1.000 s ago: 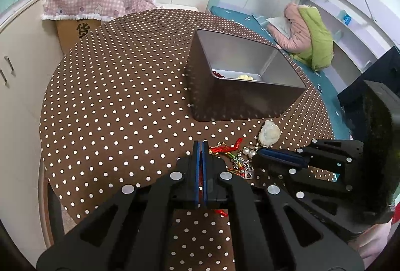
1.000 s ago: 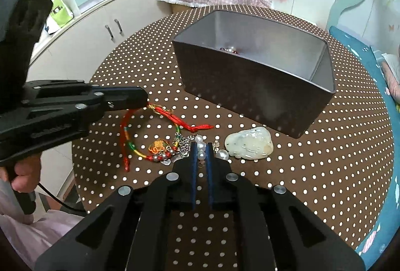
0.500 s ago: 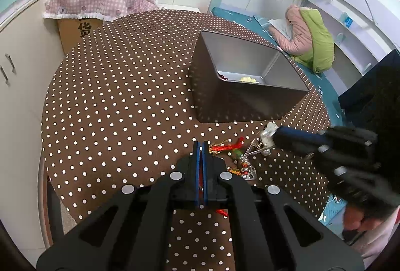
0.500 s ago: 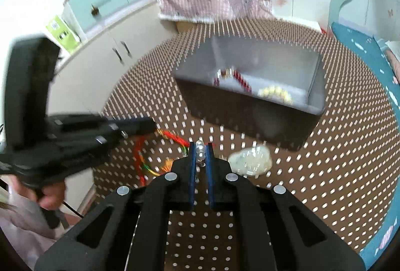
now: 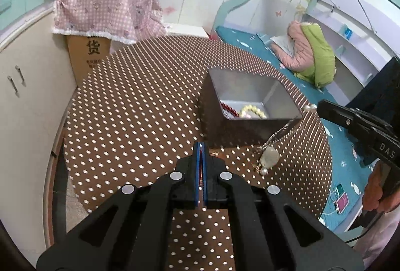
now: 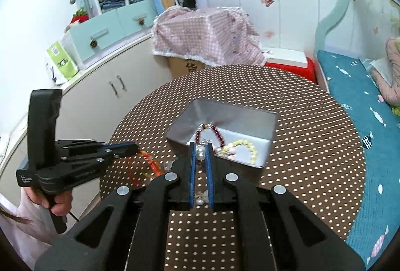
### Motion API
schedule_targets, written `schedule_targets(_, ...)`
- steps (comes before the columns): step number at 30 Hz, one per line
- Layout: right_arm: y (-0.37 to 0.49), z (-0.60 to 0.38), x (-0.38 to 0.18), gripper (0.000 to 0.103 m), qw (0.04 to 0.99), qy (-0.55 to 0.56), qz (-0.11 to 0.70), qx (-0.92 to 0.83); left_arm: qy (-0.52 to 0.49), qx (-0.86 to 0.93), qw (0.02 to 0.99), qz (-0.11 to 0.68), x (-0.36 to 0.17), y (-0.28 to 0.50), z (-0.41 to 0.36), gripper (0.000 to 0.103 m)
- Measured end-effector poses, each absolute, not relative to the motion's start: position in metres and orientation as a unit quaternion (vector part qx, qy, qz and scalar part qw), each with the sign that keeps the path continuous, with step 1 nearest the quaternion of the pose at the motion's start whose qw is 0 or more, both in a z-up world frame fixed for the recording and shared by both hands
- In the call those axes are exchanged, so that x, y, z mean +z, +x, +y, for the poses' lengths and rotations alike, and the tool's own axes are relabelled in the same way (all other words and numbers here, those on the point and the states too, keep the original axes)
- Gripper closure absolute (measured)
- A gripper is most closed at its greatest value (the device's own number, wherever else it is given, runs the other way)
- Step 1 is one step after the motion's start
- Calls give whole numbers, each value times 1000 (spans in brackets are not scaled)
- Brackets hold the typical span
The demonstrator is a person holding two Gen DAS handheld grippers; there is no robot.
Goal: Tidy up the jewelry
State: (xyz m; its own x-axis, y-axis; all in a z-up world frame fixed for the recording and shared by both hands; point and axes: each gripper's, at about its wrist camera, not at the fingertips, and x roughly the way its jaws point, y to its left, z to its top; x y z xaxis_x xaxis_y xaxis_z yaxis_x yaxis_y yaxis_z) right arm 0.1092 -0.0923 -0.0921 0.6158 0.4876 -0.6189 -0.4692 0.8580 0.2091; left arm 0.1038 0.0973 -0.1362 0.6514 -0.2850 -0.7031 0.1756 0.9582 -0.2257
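My right gripper (image 6: 200, 153) is shut on a pearl and chain necklace (image 6: 200, 153), held high near the grey metal box (image 6: 225, 110). In the left wrist view the chain (image 5: 280, 130) hangs from the right gripper (image 5: 315, 107) down past a pale jade pendant (image 5: 269, 157). The box (image 5: 250, 85) holds a dark red bead bracelet (image 5: 226, 107) and a yellow bead bracelet (image 5: 252, 111). My left gripper (image 5: 200, 153) is shut on a red cord bracelet (image 6: 147, 166), lifted above the table.
The round table (image 5: 140, 108) has a brown polka-dot cloth. A cardboard box under pink checked cloth (image 5: 105, 13) stands behind it. White cabinets (image 5: 22, 75) are on the left and a teal bed (image 5: 250, 40) on the right.
Both grippers have risen from the table. The right one lifted the pearl necklace up beside the box, its chain now hanging. The left one lifted the red cord bracelet.
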Motion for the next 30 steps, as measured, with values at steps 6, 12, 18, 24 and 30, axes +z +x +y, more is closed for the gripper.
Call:
schedule_targets(6,113,-96,-80,97,905,4,334,263,-58,-135,921,362,-104,105,99,102)
schedule_targets(12,118,-88,-58,97,913,-11,305,273,-39,-155,932,324,-69,115,82,102)
schedule_targets(18,130,-83,-46,96,917,-21,285,280,-31,-177,936,303,-48,137,60,102)
schedule_targets(24,151,-84,-60,96,910,-10,308,278,-25,-192,926,325,-63,163,40,101)
schedule_targets(30,160,-90,-78,90,904,3,336,263,-21,-177,915,362,-90,175,36,80)
